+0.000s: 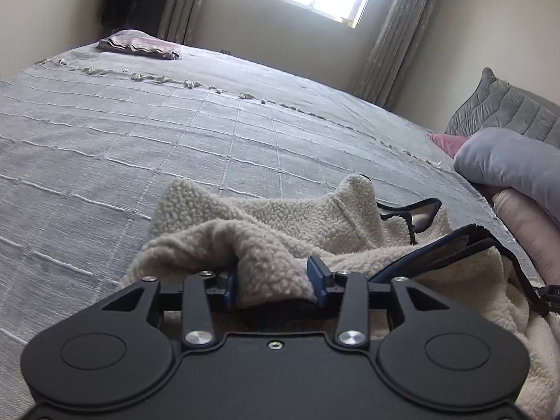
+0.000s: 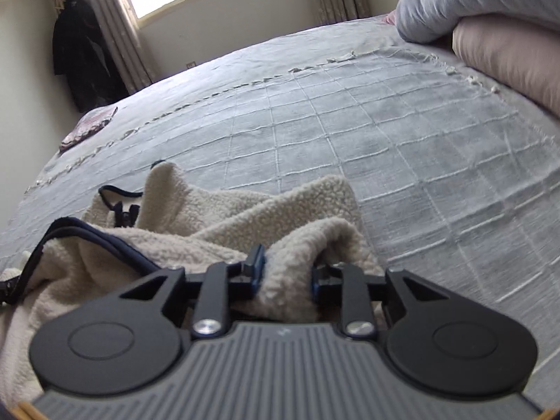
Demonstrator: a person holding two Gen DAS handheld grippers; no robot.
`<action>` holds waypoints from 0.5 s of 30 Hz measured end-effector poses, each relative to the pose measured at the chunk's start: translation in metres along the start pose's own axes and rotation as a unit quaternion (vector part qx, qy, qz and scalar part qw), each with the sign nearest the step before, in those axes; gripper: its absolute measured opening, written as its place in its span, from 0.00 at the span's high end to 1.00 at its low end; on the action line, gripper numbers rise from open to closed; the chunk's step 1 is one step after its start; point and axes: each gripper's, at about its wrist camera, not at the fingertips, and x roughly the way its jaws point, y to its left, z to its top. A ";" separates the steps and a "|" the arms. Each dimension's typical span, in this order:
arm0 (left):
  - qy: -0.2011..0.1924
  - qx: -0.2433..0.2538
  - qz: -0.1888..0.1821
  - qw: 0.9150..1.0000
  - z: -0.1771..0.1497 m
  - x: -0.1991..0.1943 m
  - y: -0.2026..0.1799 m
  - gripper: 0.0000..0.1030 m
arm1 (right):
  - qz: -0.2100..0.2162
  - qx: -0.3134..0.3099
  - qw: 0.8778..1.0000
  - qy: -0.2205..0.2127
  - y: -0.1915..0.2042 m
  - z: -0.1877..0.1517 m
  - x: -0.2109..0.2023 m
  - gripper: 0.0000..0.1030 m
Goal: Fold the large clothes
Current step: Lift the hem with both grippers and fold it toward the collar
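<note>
Gripping bunched cream fleece jacket (image 1: 266,241) on the bed (image 1: 140,133), left hand-held gripper (image 1: 276,285) and right hand-held gripper (image 2: 287,273) each half closed on fabric, should lift evenly to spread it flat

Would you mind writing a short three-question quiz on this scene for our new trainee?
1. True or false: the left gripper has cream fleece between its fingers.
2. Multiple choice: the trim along the edge of the fleece jacket is A) red, B) dark navy, C) yellow.
3. Short answer: what lies at the far corner of the bed, close to the curtains?

Key
1. True; the right gripper has a bunch of fleece between its fingers too.
2. B.
3. A folded pinkish cloth.
</note>
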 end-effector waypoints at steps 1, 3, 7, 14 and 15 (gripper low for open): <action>0.001 0.001 -0.002 1.000 0.002 -0.001 0.000 0.58 | 0.002 -0.001 1.000 -0.001 0.000 0.000 -0.002 0.76; 0.009 0.003 -0.012 1.000 0.008 -0.010 -0.001 0.52 | 0.015 0.000 1.000 0.006 -0.001 0.005 -0.010 0.73; 0.012 -0.002 -0.032 0.999 0.025 -0.036 0.000 0.34 | 0.076 0.029 0.997 0.016 -0.014 0.027 -0.038 0.49; -0.049 0.044 0.024 0.997 0.048 -0.071 0.005 0.03 | 0.041 -0.014 0.998 -0.039 -0.019 0.047 -0.080 0.16; -0.048 0.052 0.033 0.997 0.049 -0.069 0.006 0.03 | 0.033 -0.030 0.998 -0.036 -0.016 0.046 -0.078 0.16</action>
